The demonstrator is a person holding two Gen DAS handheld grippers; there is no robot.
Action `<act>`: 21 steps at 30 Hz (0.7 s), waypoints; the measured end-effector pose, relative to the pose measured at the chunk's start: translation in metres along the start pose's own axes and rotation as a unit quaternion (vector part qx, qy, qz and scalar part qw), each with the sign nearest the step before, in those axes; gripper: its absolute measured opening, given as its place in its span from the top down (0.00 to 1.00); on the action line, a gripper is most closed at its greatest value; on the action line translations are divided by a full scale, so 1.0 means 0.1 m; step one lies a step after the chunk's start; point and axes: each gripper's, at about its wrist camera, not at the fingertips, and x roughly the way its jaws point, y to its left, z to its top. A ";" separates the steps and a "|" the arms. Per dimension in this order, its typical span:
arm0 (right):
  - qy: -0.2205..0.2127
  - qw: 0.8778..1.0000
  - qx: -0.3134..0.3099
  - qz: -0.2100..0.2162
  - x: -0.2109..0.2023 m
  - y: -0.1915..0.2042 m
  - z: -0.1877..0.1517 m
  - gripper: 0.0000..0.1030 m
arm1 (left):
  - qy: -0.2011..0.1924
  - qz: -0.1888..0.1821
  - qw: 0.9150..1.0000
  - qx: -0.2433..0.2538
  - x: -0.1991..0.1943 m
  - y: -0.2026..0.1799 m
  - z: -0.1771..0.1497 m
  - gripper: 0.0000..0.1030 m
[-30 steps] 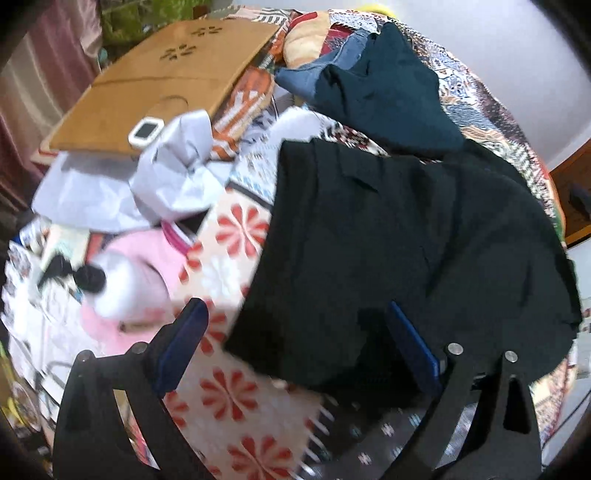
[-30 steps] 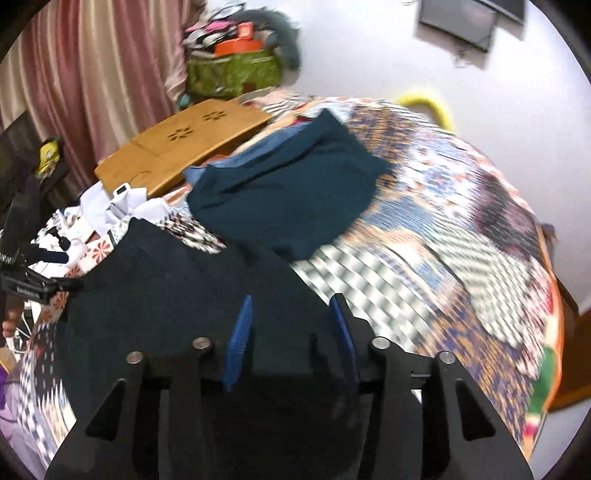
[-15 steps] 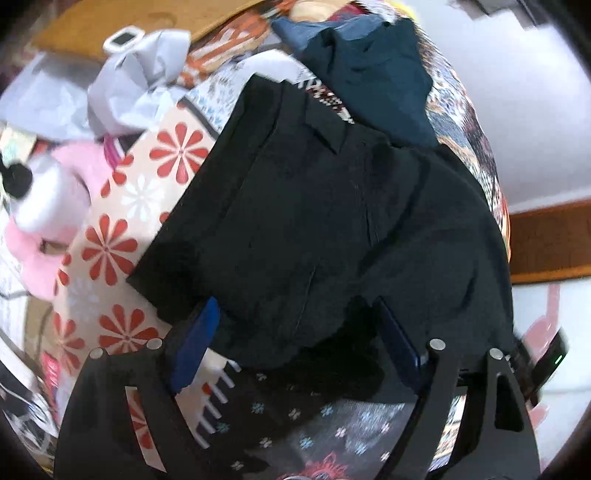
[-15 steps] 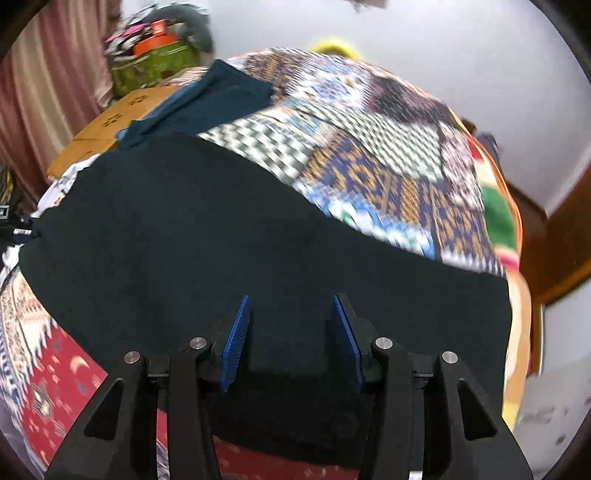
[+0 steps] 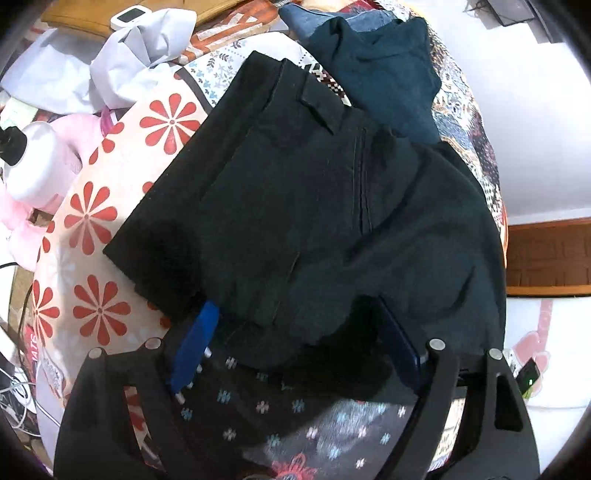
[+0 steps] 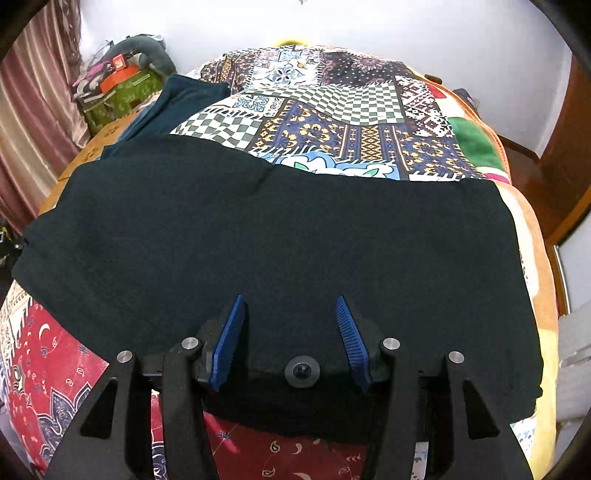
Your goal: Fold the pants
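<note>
Black pants [image 5: 314, 206] lie on the patchwork bedspread [image 5: 110, 206], their waistband and a pocket flap turned to the far left. My left gripper [image 5: 295, 306] hovers over their near edge with its jaws wide. The cloth's rumpled edge lies between the blue pads [image 5: 195, 343], which do not press on it. In the right wrist view the pants [image 6: 295, 229] spread flat across the bedspread [image 6: 332, 122]. My right gripper [image 6: 290, 301] points down at that near edge. Its jaws are opening, with flat cloth below them and no fold pinched.
A dark teal garment [image 5: 384, 66] and blue denim [image 5: 314, 18] lie past the waistband. White crumpled paper [image 5: 140, 48], a pink and white plush toy [image 5: 44, 158] and a wooden board [image 5: 92, 14] crowd the left side. A wooden door frame [image 6: 561, 155] stands at the right.
My right gripper swept along the pants to the right and lower, and its jaws widened. The left gripper rolled in place and its jaws narrowed a little.
</note>
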 end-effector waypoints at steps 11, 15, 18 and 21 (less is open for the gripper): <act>0.000 1.000 0.011 0.004 0.01 -0.08 0.00 0.53 | -0.120 0.102 0.983 0.091 -0.26 -0.48 0.07 0.89; 0.003 1.000 0.014 -0.006 0.01 -0.11 0.00 0.53 | -0.166 0.083 0.975 0.120 -0.70 -0.54 0.05 0.90; 0.005 1.000 0.017 -0.015 0.01 -0.12 0.01 0.53 | -0.163 0.072 0.977 0.119 -0.84 -0.40 0.10 0.90; 0.009 0.999 0.020 -0.023 0.01 -0.11 0.02 0.53 | -0.128 0.061 0.984 0.110 -0.71 -0.22 0.11 0.90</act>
